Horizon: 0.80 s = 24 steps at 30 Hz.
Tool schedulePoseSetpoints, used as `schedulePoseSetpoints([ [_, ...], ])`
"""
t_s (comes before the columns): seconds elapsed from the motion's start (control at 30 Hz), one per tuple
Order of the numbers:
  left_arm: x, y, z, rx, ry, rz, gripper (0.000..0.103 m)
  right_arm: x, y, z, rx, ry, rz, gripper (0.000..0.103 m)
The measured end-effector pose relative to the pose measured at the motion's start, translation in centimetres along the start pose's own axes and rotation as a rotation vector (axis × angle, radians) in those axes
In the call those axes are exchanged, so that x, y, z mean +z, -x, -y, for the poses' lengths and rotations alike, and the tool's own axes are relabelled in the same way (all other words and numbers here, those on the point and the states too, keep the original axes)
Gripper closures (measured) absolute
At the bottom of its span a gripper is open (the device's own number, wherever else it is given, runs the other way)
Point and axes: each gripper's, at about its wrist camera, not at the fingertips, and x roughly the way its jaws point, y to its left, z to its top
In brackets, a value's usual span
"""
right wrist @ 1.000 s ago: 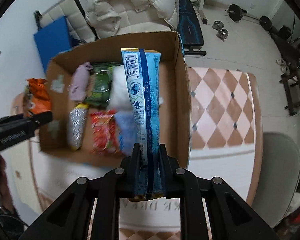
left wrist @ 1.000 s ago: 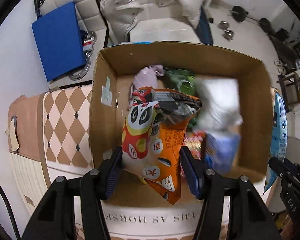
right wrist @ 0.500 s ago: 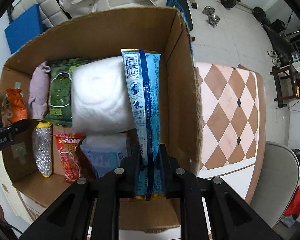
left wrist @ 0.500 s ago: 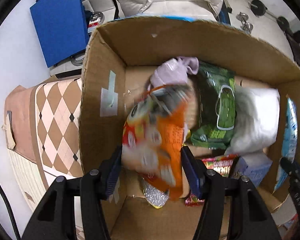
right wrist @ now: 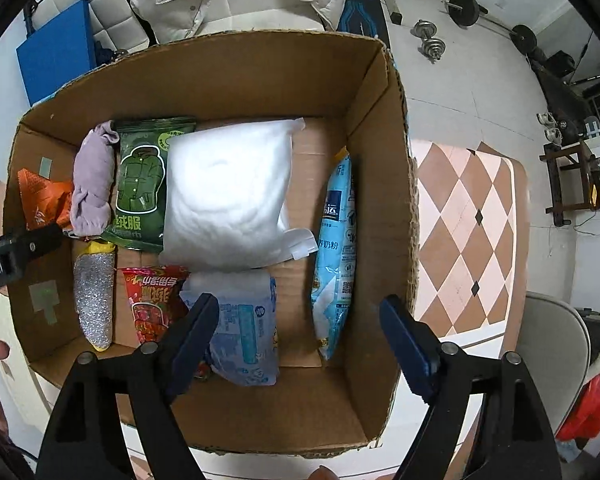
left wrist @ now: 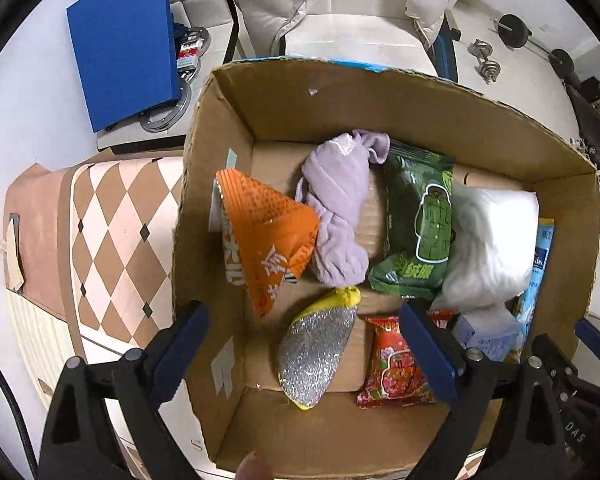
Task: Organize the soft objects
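Left gripper (left wrist: 306,350) gapes empty at frame bottom; orange packet (left wrist: 266,236) lies centre-left in the box (left wrist: 220,160). Right gripper (right wrist: 300,340) also spread; blue packet (right wrist: 336,248) rests right of centre.

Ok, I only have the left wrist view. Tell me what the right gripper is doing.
Observer: The right gripper is open, with nothing between its fingers, over the near right part of the cardboard box.
Operator: Report how the light blue pouch lies.
Observer: The light blue pouch lies lengthwise on the box floor, along the right wall.
Operator: Tell me if any floor shows on that side.
Observer: Yes, a bare strip of box floor shows between the white bag and the pouch.
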Motion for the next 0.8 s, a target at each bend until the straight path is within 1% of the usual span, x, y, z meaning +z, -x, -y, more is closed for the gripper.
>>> schedulePoseSetpoints([
  [0.07, -0.5, 0.3, 0.0, -0.003, 0.004, 0.013, 0.005, -0.1, 0.3, -0.1, 0.002, -0.005, 0.004, 0.013],
  [0.1, -0.8, 0.4, -0.1, -0.008, 0.007, 0.019, 0.005, -0.2, 0.5, 0.1, 0.005, -0.009, 0.009, 0.005],
  [0.13, -1.2, 0.7, -0.1, -0.016, 0.013, 0.032, 0.005, -0.3, 0.7, -0.1, 0.012, -0.01, 0.01, 0.0],
  [0.23, -2.4, 1.1, 0.1, -0.022, 0.011, 0.059, 0.005, -0.9, 0.8, -0.1, 0.06, -0.012, 0.006, 0.0],
  [0.3, -3.4, 1.3, 0.5, -0.03, 0.004, 0.068, 0.005, -1.5, 1.1, -0.1, 0.055, -0.007, 0.014, 0.0],
  [0.43, -5.6, 2.2, 1.0, -0.016, -0.002, 0.107, 0.005, -2.9, 2.1, -0.1, 0.064, -0.015, 0.052, 0.0],
  [0.53, -7.3, 3.3, 1.2, -0.003, -0.001, 0.152, 0.005, -4.1, 3.2, 0.2, 0.074, -0.029, 0.08, 0.0],
  [0.63, -9.3, 5.0, 1.7, 0.031, -0.009, 0.224, 0.005, -5.5, 4.3, 0.2, 0.058, -0.019, 0.113, 0.0],
  [0.8, -12.2, 8.0, 2.2, 0.028, 0.0, 0.304, 0.005, -8.5, 6.3, 0.4, 0.053, -0.014, 0.173, 0.0],
])
